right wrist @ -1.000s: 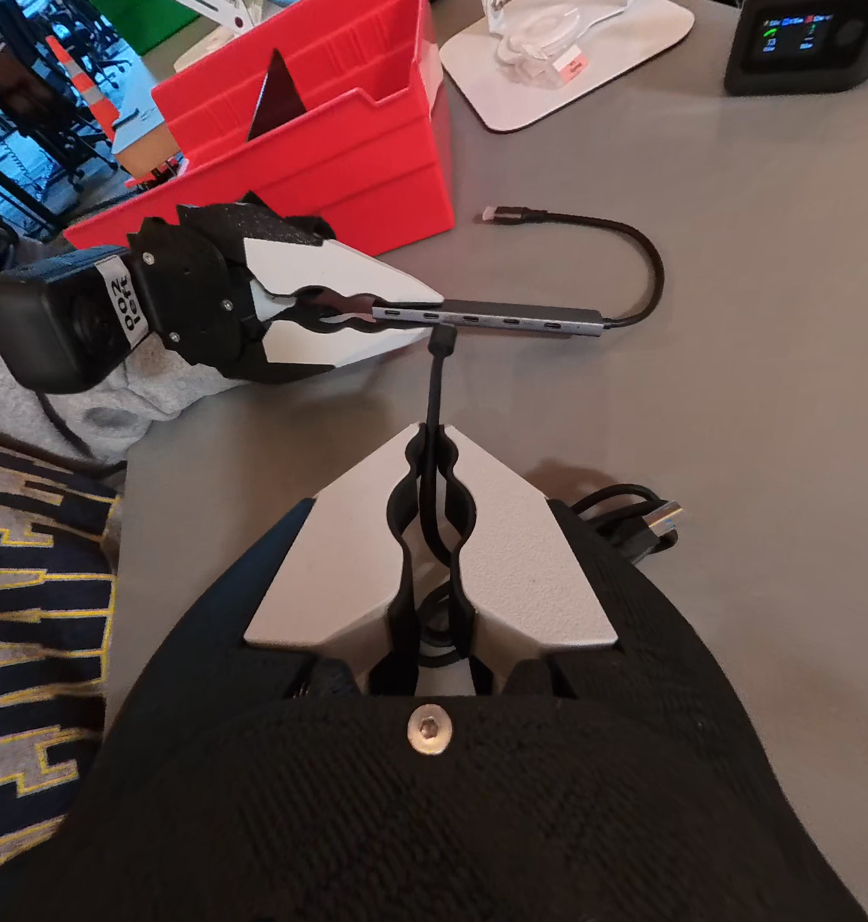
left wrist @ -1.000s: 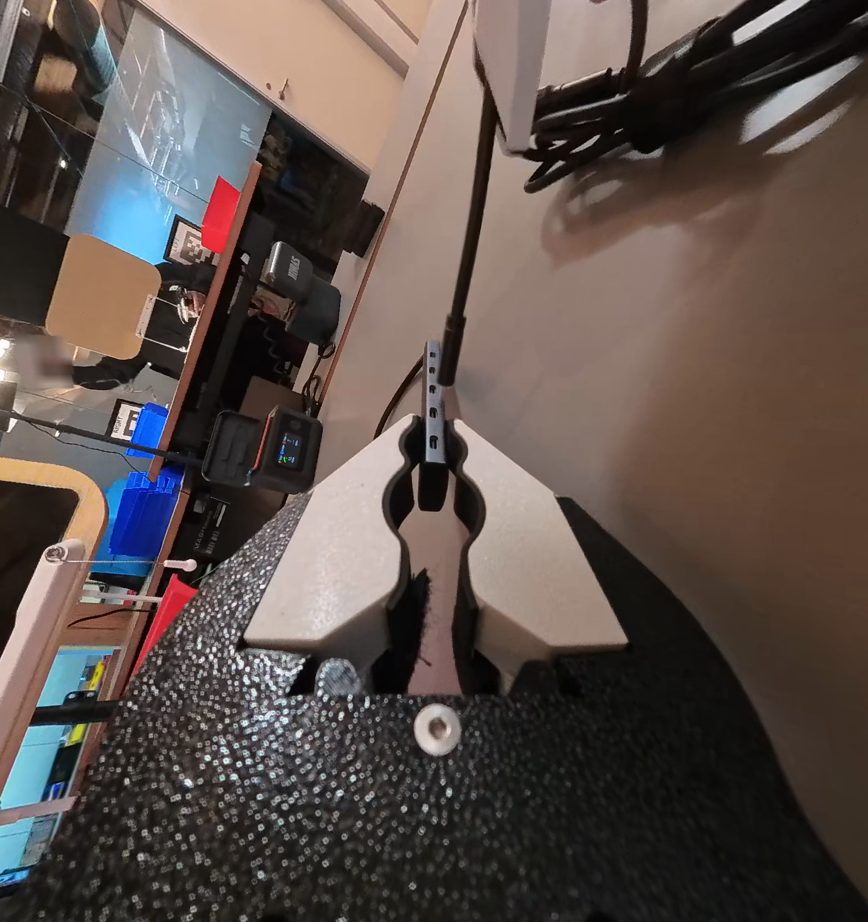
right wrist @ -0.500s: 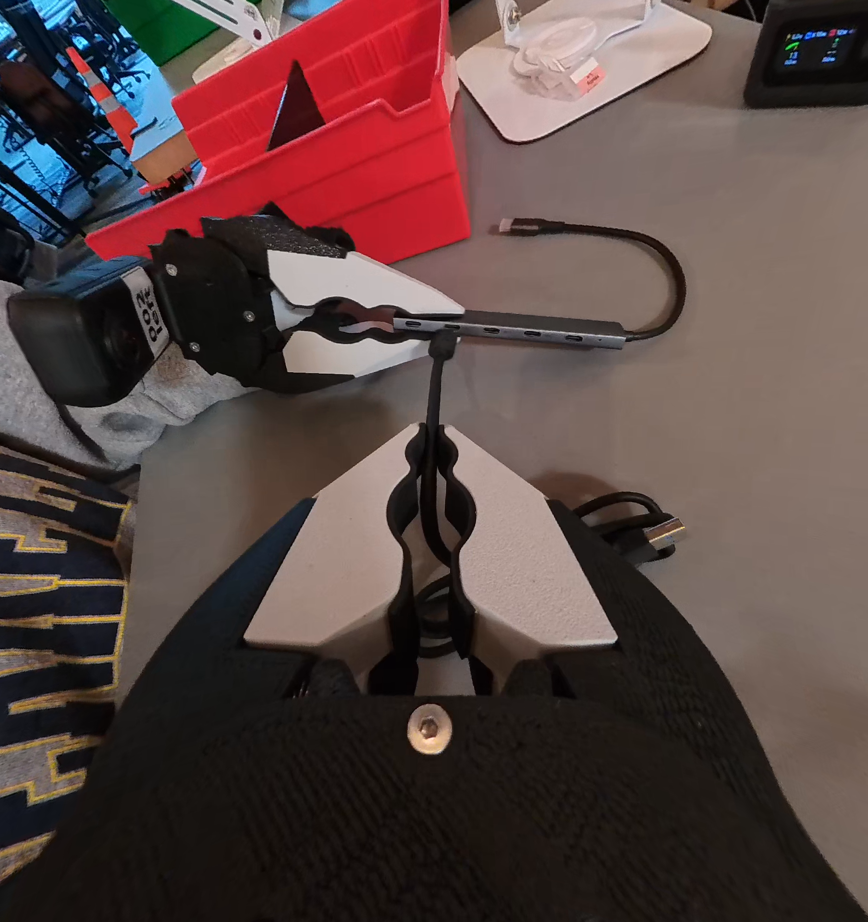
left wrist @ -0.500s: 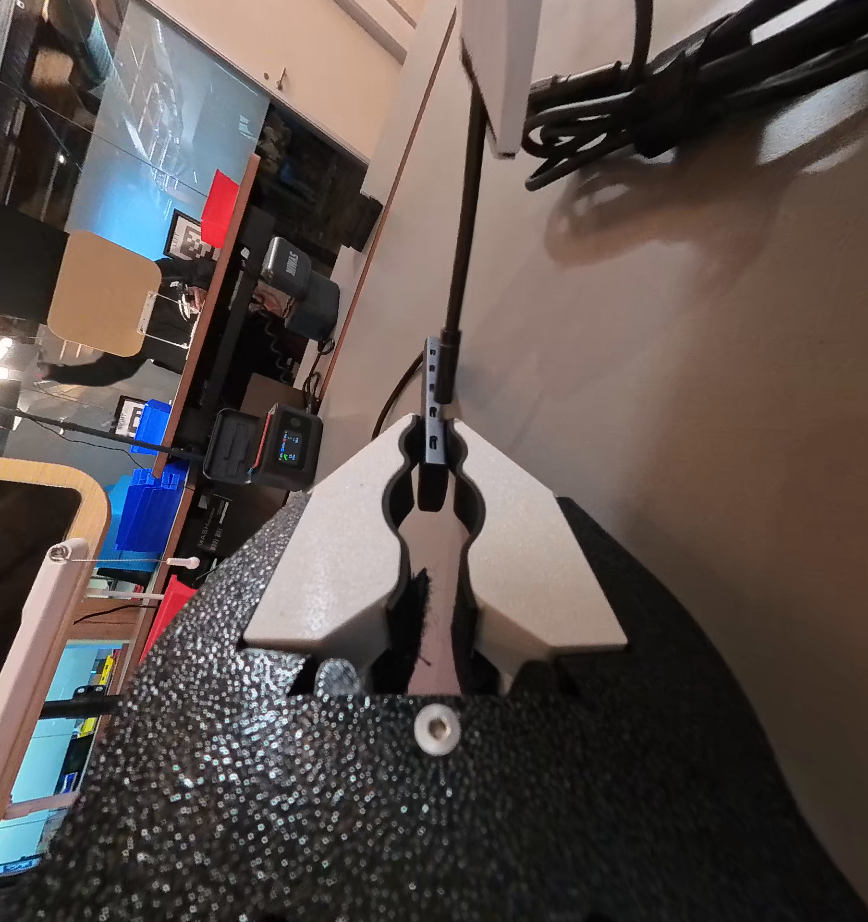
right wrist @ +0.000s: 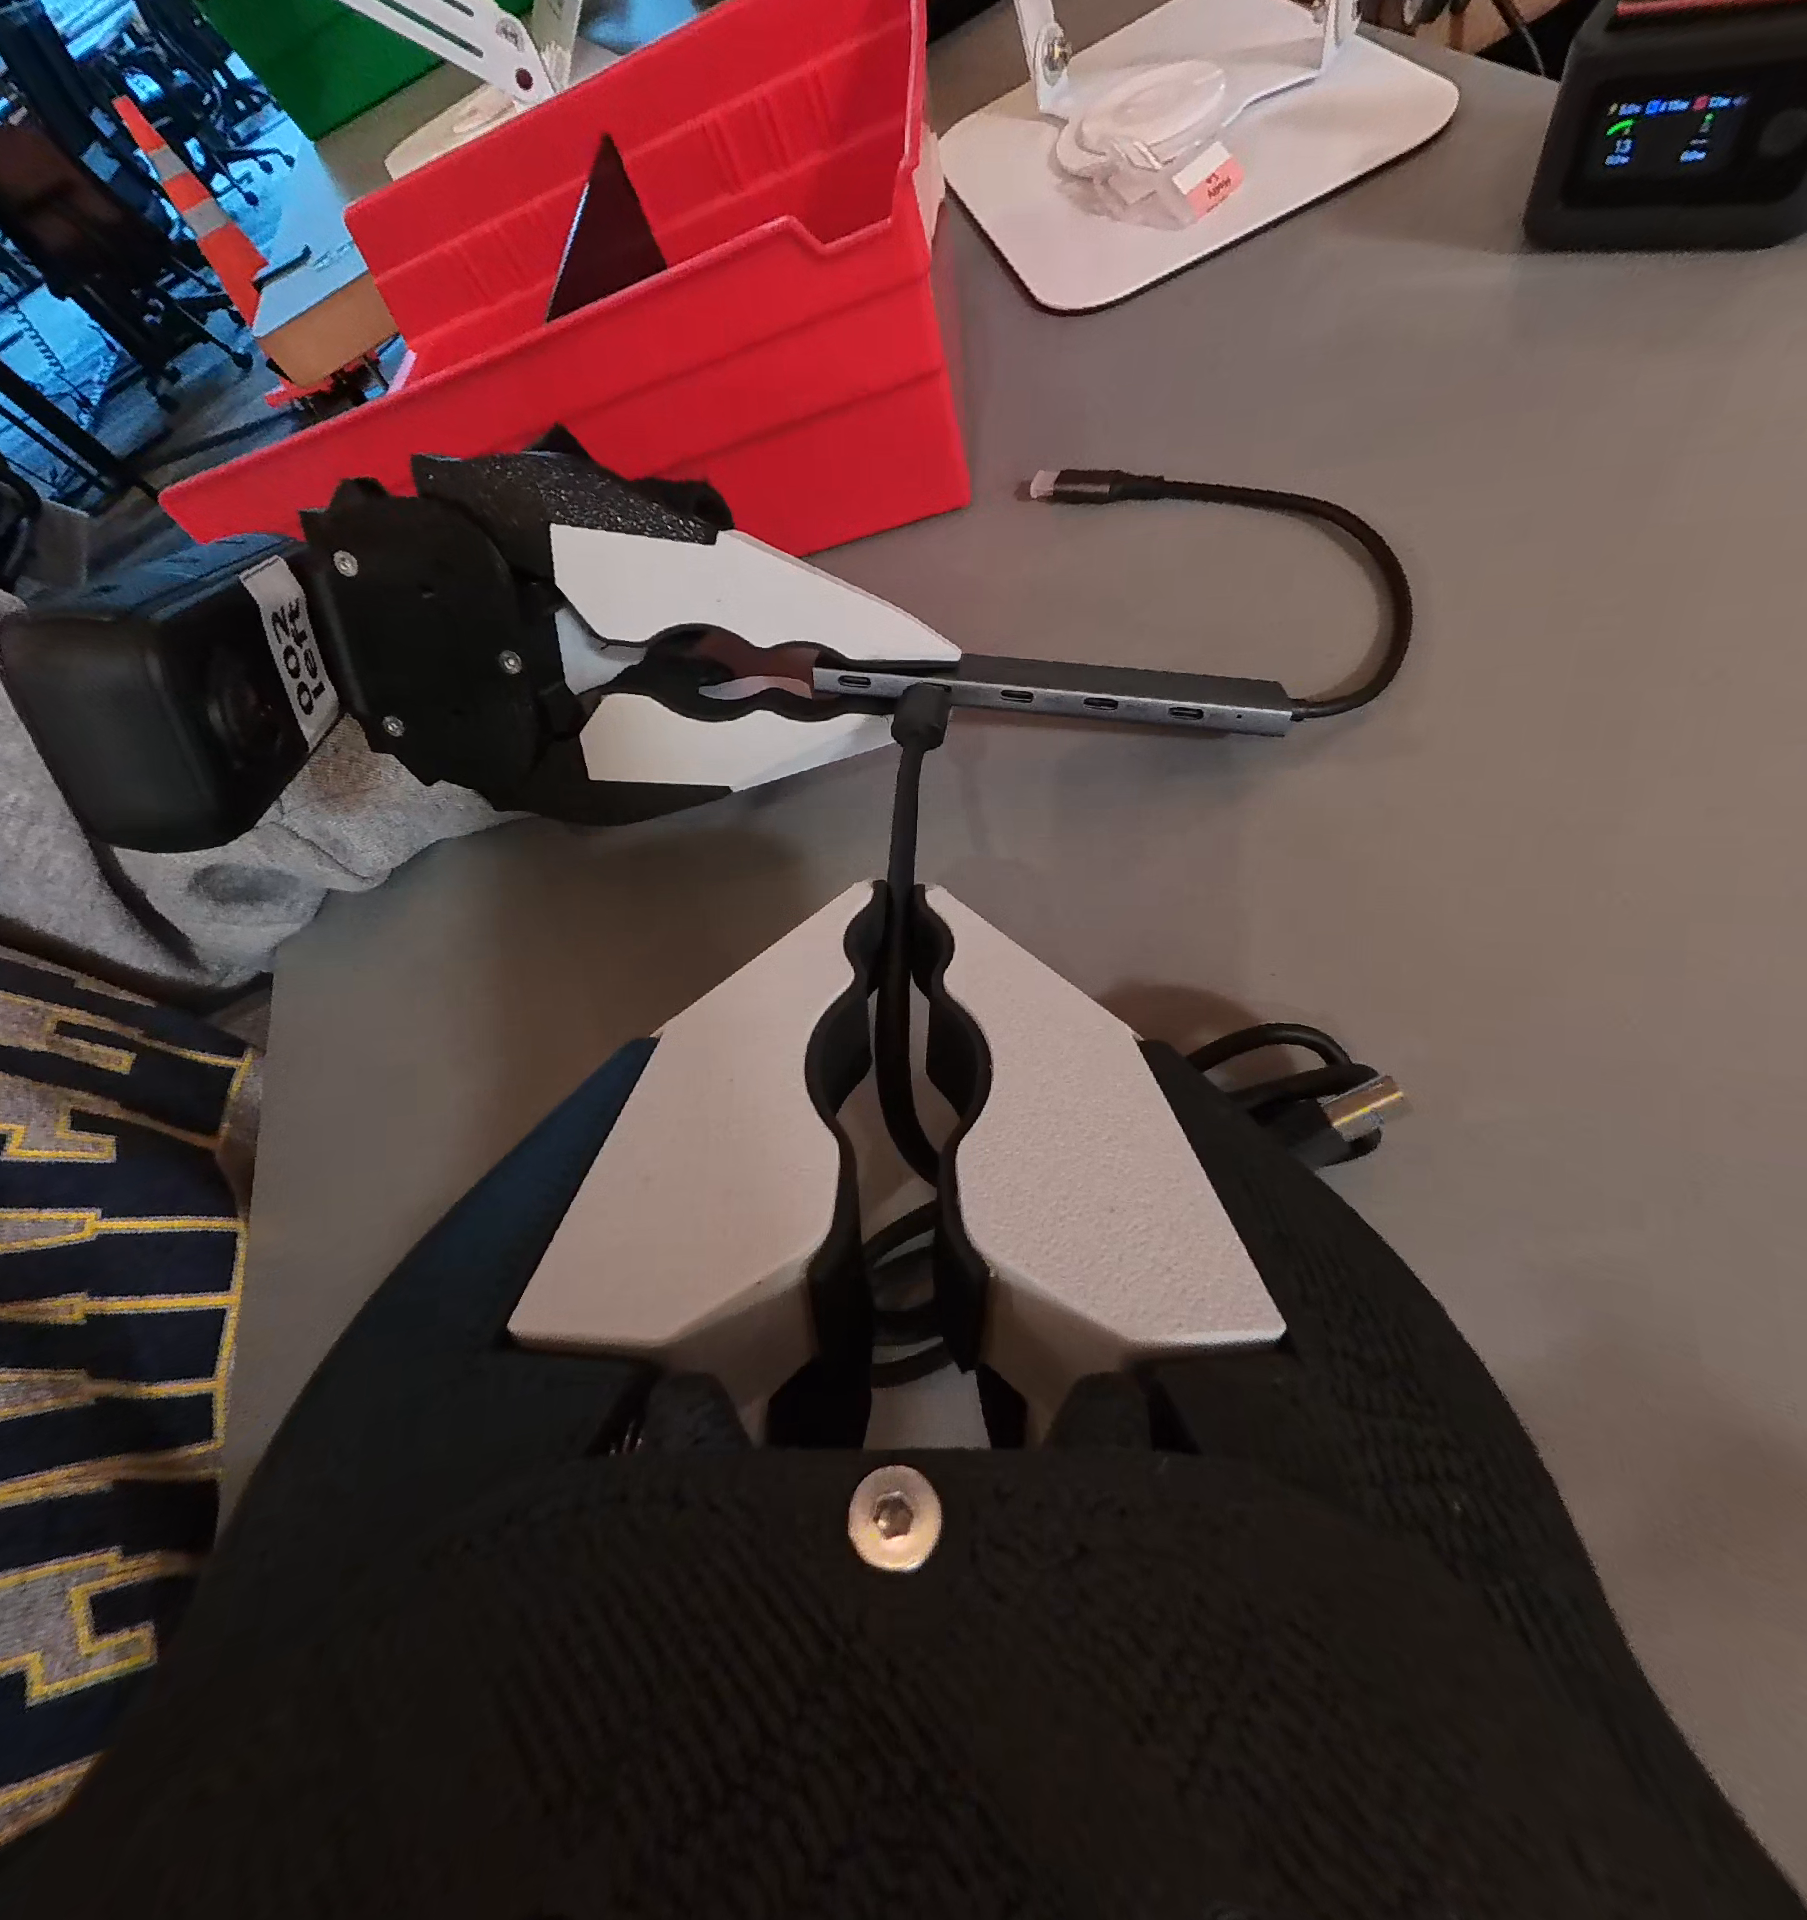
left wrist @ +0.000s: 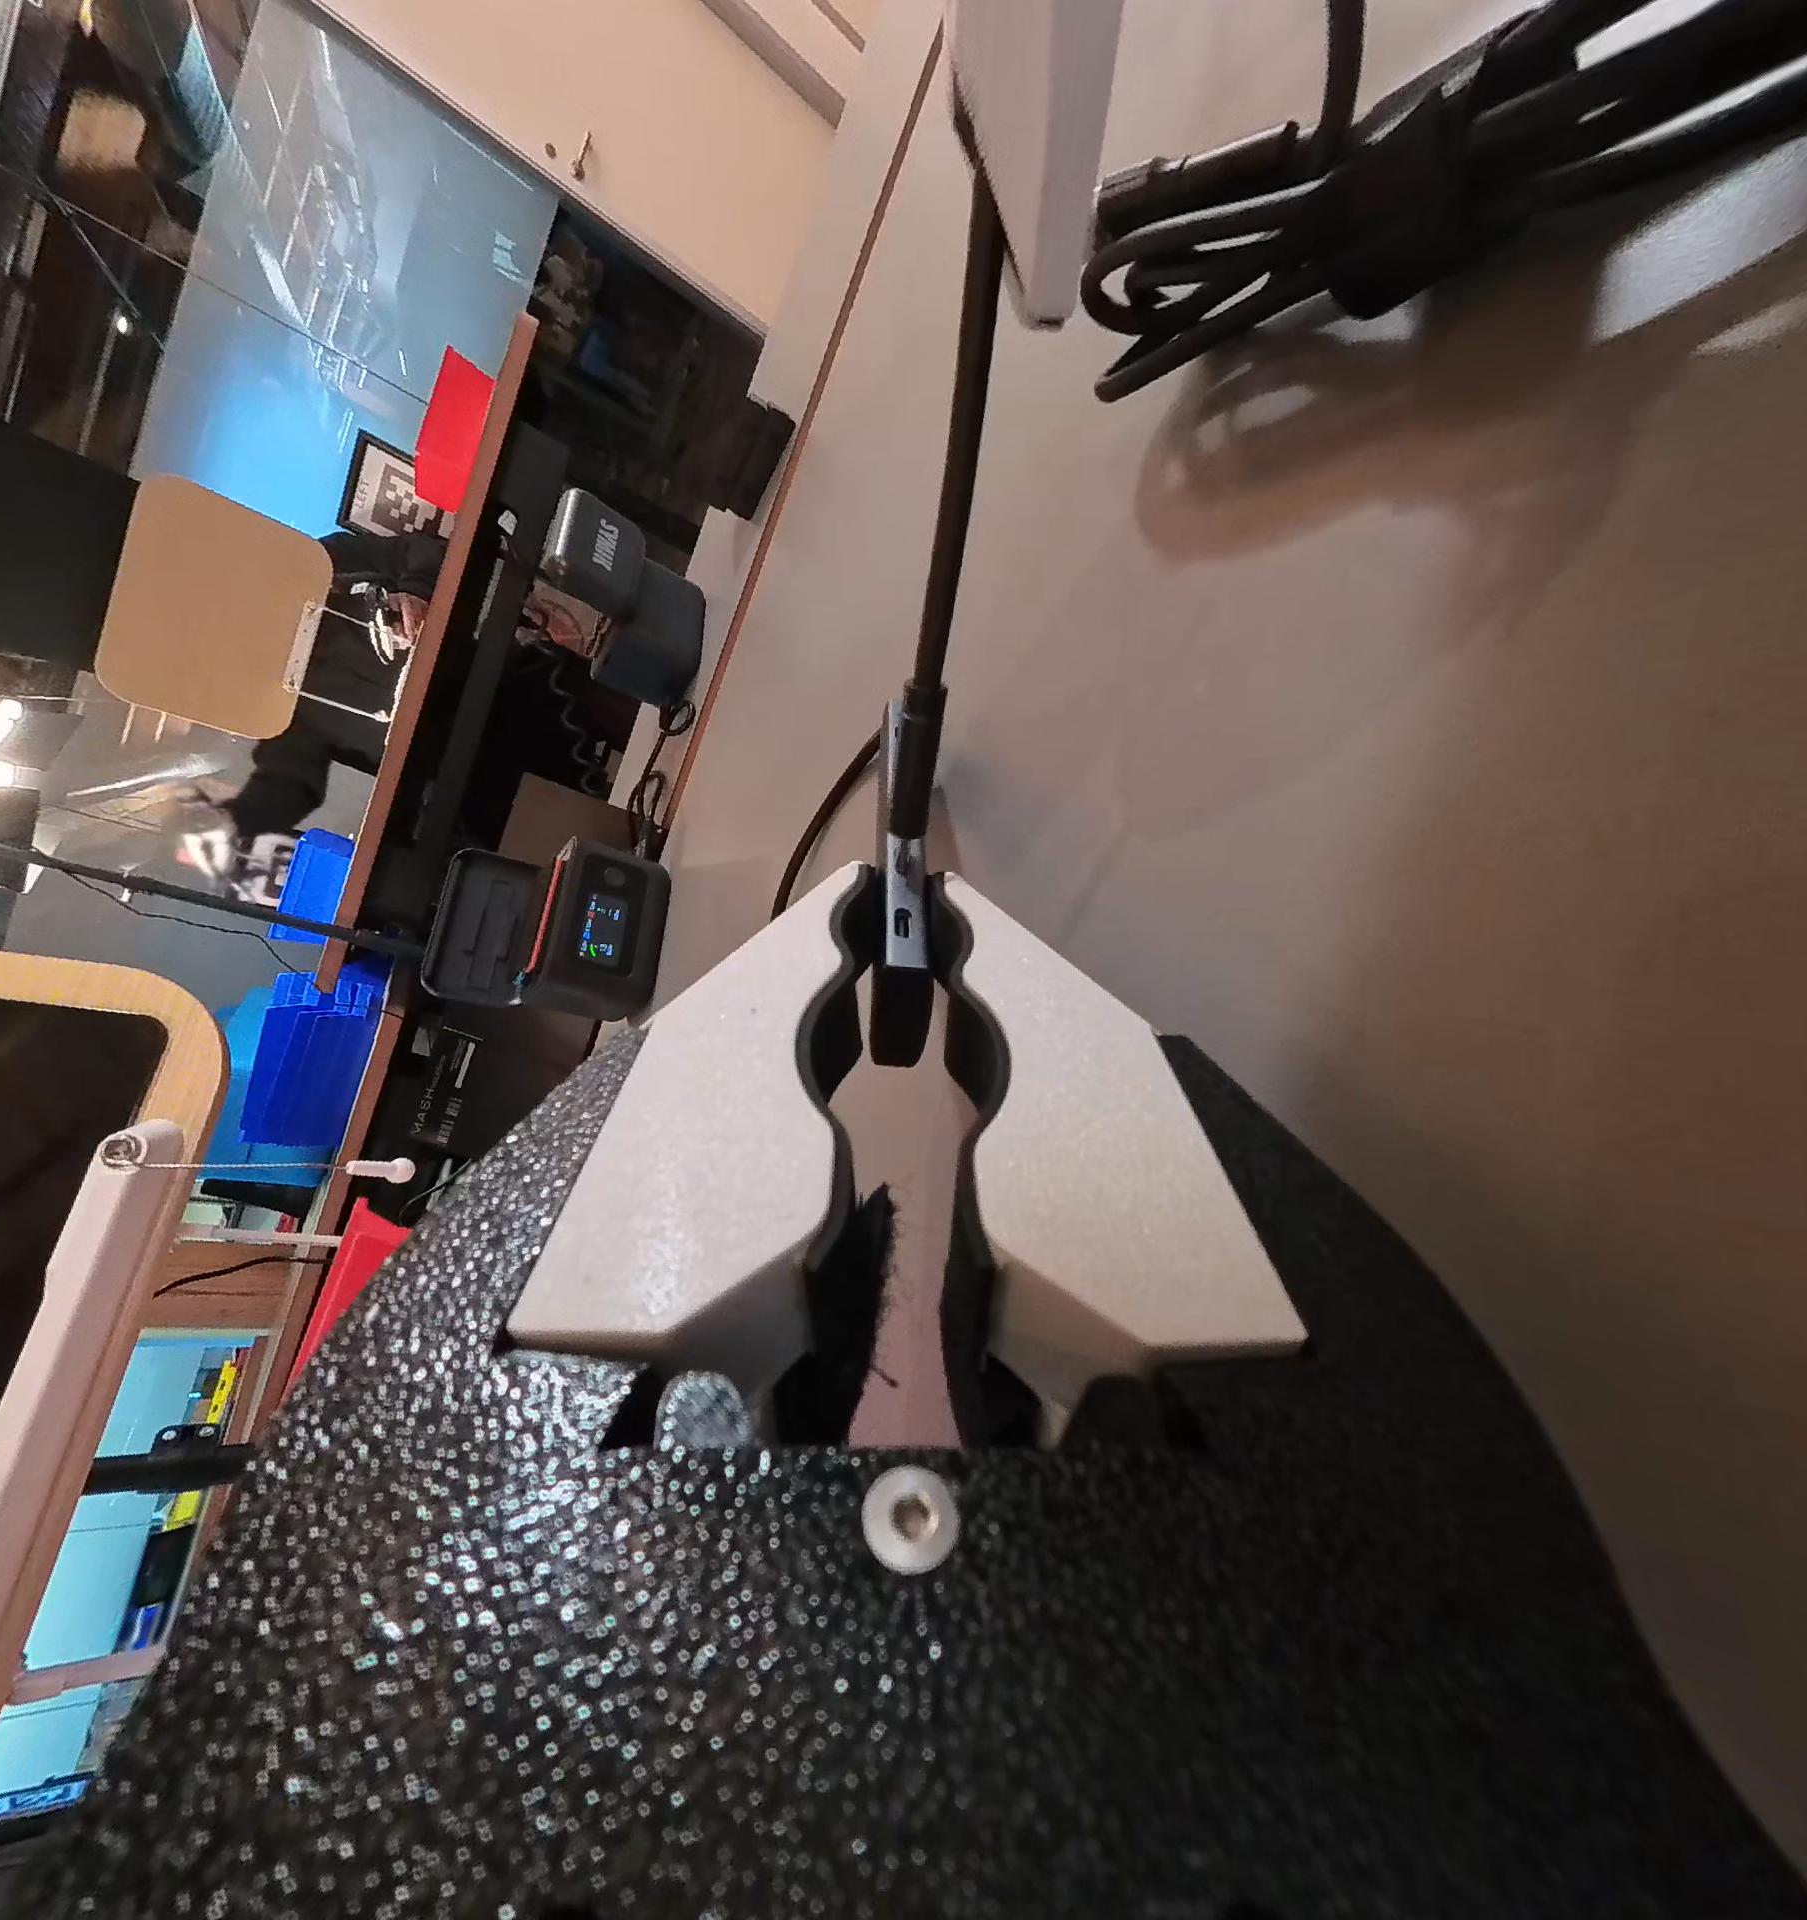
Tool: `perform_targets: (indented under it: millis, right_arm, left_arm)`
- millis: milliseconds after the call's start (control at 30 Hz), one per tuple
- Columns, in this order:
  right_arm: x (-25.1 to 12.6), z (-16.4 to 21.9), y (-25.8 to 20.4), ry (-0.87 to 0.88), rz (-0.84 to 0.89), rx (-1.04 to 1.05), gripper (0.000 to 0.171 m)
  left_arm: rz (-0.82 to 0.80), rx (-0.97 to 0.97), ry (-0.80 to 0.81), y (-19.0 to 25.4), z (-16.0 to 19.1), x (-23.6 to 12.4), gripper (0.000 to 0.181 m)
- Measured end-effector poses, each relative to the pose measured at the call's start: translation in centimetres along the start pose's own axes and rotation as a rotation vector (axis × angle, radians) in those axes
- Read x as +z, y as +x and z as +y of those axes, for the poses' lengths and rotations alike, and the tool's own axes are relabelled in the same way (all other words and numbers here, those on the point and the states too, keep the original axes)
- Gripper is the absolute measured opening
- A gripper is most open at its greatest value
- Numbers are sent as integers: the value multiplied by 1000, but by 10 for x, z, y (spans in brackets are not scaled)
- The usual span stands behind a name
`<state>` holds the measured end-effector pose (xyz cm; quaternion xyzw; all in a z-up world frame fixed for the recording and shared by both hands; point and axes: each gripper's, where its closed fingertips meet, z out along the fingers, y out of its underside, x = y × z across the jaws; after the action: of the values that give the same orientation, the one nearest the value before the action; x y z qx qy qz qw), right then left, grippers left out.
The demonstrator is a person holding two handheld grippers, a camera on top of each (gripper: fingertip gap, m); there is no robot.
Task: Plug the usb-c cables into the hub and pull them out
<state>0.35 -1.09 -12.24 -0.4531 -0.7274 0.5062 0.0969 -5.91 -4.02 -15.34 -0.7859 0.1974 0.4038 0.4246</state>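
Left wrist view: the left gripper [left wrist: 904, 914] lies tipped on its side, low over the grey table [left wrist: 1450, 831]. Its jaws are closed narrow on the near end of the slim grey hub [left wrist: 904, 883], which points to 12 o'clock. A black cable [left wrist: 956, 457] meets the hub's edge and runs on toward 12 o'clock, where a white finger of the other gripper shows. A loose bundle of cable [left wrist: 1398, 208] lies at 1 o'clock.

Right wrist view: the right gripper [right wrist: 899, 914] points to 12 o'clock, jaws pinched narrow on the cable [right wrist: 904, 821] just behind its plug. The plug sits in the hub's [right wrist: 1086, 698] second port from the left. The left gripper [right wrist: 857, 691] reaches in from 9 o'clock. A red bin [right wrist: 670, 343] stands at 11 o'clock.

The plug looks seated, so the step is either finishing the push or starting the pull. Next likely calls for a straight pull toward 6 o'clock with the hub braced.
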Motion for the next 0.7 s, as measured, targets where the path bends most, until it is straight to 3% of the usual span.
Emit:
perform_targets:
  millis: [700]
  right_arm:
    - [3, 3, 6, -34, 94, -77, 2]
  left_arm:
    - [5, 16, -6, 1, -1, 1, 8]
